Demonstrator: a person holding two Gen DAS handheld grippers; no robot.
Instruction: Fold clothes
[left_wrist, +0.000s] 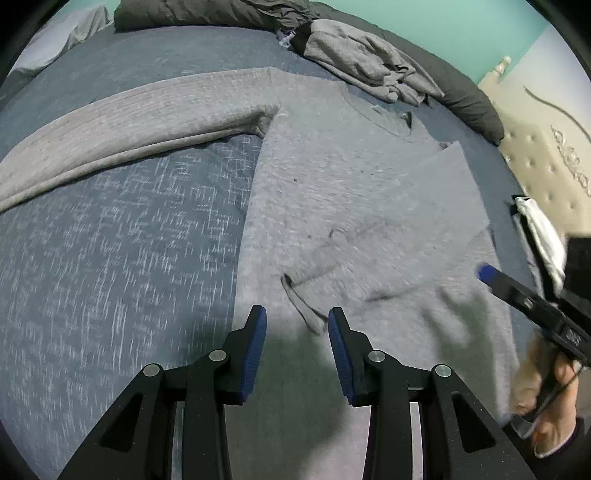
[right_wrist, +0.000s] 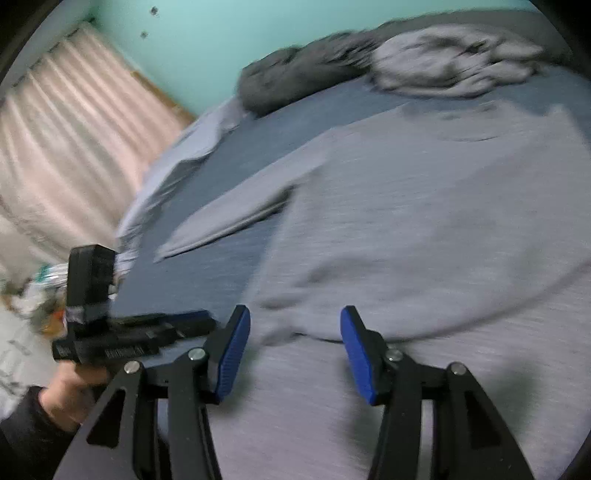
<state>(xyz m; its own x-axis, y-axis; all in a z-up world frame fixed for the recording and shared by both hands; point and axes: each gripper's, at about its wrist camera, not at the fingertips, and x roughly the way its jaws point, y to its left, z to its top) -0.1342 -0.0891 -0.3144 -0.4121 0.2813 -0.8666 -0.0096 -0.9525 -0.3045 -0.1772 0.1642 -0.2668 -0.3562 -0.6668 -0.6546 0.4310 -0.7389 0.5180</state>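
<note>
Grey sweatshirt flat on bed, beneath left gripper and right gripper, jaws parted, empty.

Blue bed cover: grey sweatshirt spread flat, crumpled grey garment near dark pillow.
</note>
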